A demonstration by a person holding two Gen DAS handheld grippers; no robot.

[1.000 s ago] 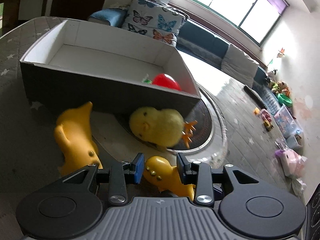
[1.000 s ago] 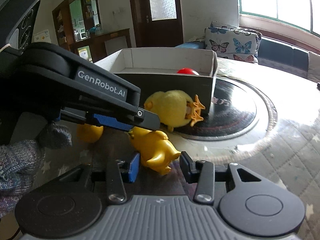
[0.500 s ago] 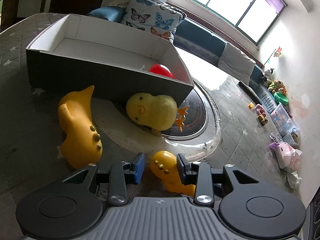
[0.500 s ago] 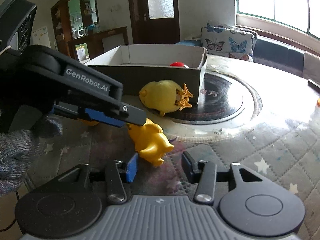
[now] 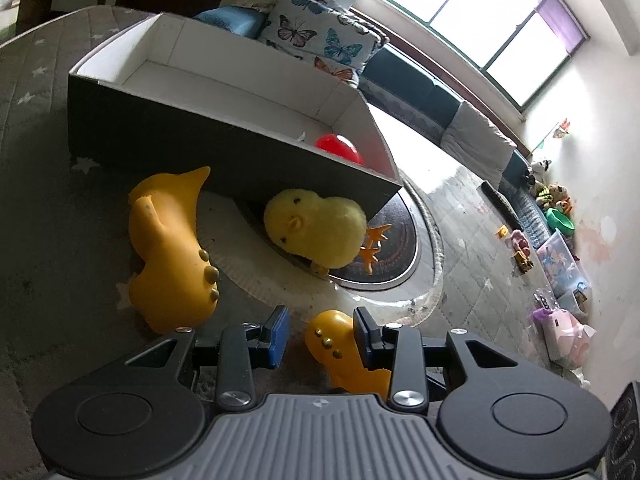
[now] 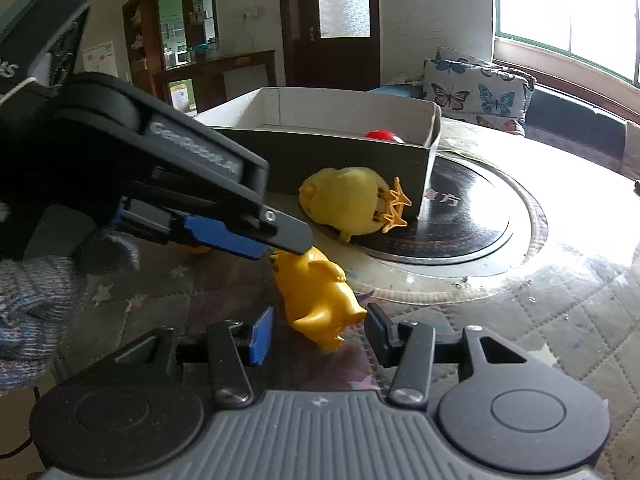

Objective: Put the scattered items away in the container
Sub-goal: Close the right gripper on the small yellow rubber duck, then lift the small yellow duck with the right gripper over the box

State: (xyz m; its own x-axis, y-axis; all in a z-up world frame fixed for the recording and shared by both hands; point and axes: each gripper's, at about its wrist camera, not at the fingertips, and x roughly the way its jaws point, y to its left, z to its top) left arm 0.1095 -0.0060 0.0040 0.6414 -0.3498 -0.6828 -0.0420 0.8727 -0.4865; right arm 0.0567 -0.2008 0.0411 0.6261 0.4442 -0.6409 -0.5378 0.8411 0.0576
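A dark box (image 5: 208, 136) with a white inside stands on the table, a red ball (image 5: 338, 148) in its near corner. A fluffy yellow chick (image 5: 316, 228) lies against its front wall, and a big orange rubber toy (image 5: 168, 252) lies to the left. A small yellow rubber figure (image 5: 336, 348) (image 6: 316, 296) lies on the cloth between both grippers' fingers. My left gripper (image 5: 320, 320) is opening: the figure rests against its right finger, with a gap at the left pad. My right gripper (image 6: 320, 320) is closing around the figure's other end, pads clear of it.
A round black disc (image 6: 472, 216) under glass covers the table's middle, beside the box (image 6: 340, 148). A grey cloth with stars (image 5: 36, 184) covers the near part. A gloved hand (image 6: 32, 300) holds the left gripper. A sofa with butterfly cushions (image 5: 320, 36) stands behind.
The right jaws stand wider apart than a second ago. The small figure now sits nearer the left gripper's right finger. The left view has rolled a little.
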